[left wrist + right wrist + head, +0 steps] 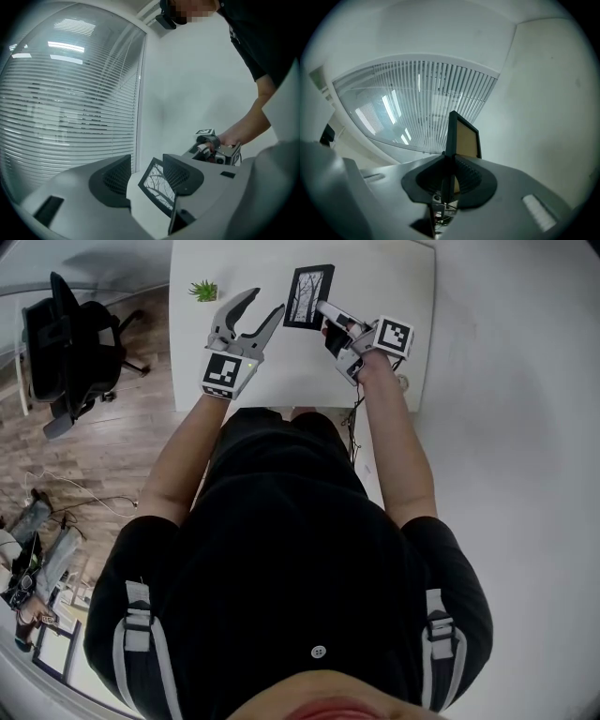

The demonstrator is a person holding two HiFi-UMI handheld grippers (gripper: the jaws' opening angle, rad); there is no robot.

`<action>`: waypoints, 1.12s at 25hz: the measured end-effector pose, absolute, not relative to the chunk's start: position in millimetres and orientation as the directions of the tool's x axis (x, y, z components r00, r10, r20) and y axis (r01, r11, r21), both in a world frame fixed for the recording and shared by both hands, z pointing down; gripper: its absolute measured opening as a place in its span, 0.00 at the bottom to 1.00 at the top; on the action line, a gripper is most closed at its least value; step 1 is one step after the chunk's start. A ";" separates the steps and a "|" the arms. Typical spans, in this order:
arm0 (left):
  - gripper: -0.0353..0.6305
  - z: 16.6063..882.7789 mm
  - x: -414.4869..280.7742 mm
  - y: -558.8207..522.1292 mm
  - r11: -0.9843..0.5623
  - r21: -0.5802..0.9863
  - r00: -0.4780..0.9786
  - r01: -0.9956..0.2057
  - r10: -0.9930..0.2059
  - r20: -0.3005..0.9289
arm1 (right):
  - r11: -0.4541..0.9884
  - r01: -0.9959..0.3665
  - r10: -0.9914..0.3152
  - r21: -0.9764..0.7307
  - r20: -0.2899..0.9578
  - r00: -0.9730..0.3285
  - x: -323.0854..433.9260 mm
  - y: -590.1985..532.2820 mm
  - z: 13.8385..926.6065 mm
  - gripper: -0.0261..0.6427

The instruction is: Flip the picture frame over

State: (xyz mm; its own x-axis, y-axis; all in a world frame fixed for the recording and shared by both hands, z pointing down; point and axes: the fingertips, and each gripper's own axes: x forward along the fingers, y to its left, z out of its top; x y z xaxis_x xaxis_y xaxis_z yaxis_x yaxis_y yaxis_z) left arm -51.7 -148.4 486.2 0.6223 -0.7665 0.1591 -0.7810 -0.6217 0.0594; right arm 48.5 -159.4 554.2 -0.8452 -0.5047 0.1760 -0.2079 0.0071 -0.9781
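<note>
The right gripper (322, 308) pinches the edge of the picture frame (308, 294) over the counter (394, 277), and the left gripper (265, 304) is wide open just beside it.

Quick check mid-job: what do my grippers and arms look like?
The left gripper and right gripper are light grey, with dark ribbed pads and a cube of black-and-white square markers each. The sleeves are short and black.
</note>
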 end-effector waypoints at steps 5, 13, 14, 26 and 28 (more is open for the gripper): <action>0.37 481.4 -47.2 -145.8 -0.632 0.059 0.633 -0.773 -0.760 0.149 | -0.038 -0.220 -0.464 -0.975 0.212 -0.860 44.4 -144.4 587.1 0.15; 0.37 482.3 -42.5 -142.2 -0.636 0.054 0.636 -0.770 -0.758 0.144 | -0.023 -0.268 -0.421 -0.963 0.252 -0.871 44.3 -130.4 630.1 0.15; 0.37 482.6 -41.9 -142.6 -0.635 0.055 0.636 -0.770 -0.758 0.144 | -0.018 -0.274 -0.415 -0.962 0.256 -0.873 43.9 -129.9 633.6 0.15; 0.37 479.5 -40.7 -137.9 -0.637 0.056 0.638 -0.769 -0.757 0.144 | -0.013 -0.355 -0.379 -0.935 0.333 -0.864 51.6 -121.1 670.8 0.15; 0.37 480.2 -41.8 -137.4 -0.637 0.054 0.637 -0.769 -0.757 0.145 | -0.006 -0.377 -0.371 -0.926 0.352 -0.859 53.2 -121.4 673.5 0.15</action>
State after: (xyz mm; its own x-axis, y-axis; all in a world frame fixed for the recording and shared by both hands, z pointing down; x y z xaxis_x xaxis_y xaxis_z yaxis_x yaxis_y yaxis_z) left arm -41.8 -137.4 480.2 0.6371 -0.7570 0.1449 -0.7690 -0.6369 0.0539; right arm 53.2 -121.4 673.5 -0.8591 -0.3712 0.3524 -0.3773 -0.0061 -0.9261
